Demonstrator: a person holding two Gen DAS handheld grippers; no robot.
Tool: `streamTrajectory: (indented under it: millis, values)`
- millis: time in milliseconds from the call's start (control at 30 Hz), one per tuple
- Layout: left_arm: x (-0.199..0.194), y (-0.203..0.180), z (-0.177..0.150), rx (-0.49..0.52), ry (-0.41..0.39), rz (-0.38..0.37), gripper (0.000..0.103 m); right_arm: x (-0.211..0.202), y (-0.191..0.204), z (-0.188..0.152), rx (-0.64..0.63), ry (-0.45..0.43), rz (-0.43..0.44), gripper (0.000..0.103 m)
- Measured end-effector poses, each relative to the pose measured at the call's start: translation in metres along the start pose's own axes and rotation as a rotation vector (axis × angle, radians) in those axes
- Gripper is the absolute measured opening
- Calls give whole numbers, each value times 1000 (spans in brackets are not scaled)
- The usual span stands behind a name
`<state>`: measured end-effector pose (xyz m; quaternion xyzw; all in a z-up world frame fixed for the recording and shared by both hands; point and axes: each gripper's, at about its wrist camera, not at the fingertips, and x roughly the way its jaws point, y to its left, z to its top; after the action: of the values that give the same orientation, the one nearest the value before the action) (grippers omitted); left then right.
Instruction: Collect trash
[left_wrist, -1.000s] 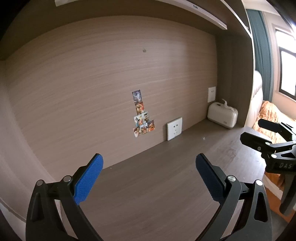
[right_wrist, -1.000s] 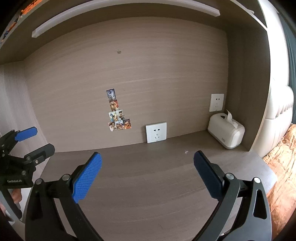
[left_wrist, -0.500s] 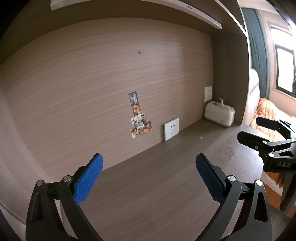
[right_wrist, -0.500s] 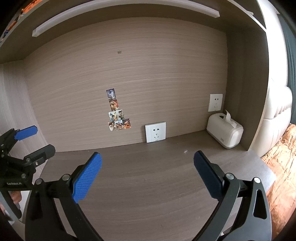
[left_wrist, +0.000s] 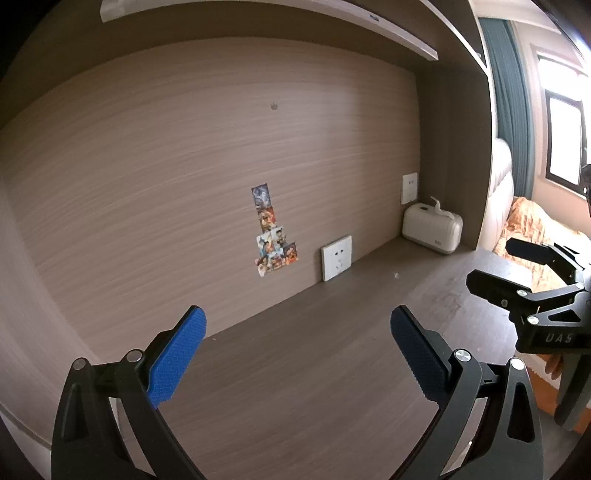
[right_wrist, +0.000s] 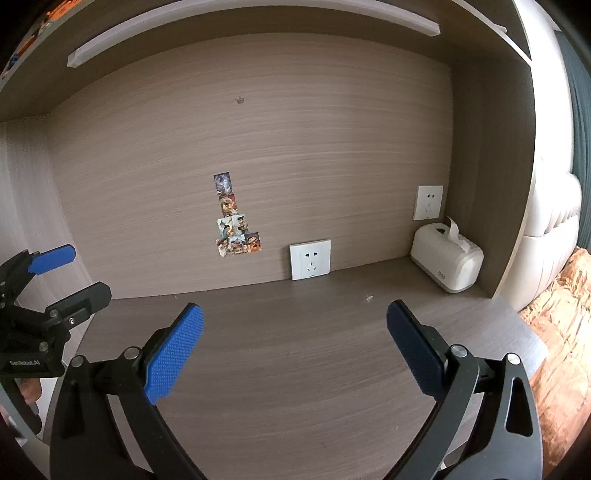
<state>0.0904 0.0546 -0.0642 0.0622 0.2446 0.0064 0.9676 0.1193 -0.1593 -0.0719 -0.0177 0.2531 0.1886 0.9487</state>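
Observation:
A tiny white scrap (left_wrist: 396, 275) (right_wrist: 368, 298) lies on the dark wood desk (left_wrist: 314, 362) (right_wrist: 295, 350), toward the back wall and short of the tissue box. Over the desk's left part my left gripper (left_wrist: 297, 321) is open, with nothing between its blue pads; the right wrist view shows it at the left edge (right_wrist: 86, 273). My right gripper (right_wrist: 295, 314) is open and empty over the middle of the desk; it also shows in the left wrist view at the far right (left_wrist: 495, 264). Both are well short of the scrap.
A white tissue box (left_wrist: 432, 229) (right_wrist: 447, 258) stands in the desk's back right corner. Two wall sockets (right_wrist: 310, 260) (right_wrist: 428, 202) and several stickers (right_wrist: 236, 225) are on the back panel. A shelf runs overhead. A bed with an orange cover (right_wrist: 561, 321) lies to the right.
The two grippers have drawn slightly closer to each other, and the left wrist view has turned a little to the right. Both stay open.

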Motion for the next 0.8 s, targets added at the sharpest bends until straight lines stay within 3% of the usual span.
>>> streamTrajectory:
  millis: [800]
  values:
    - [6, 3, 1, 15, -4, 7, 98, 5, 3, 1, -8, 3, -11, 99]
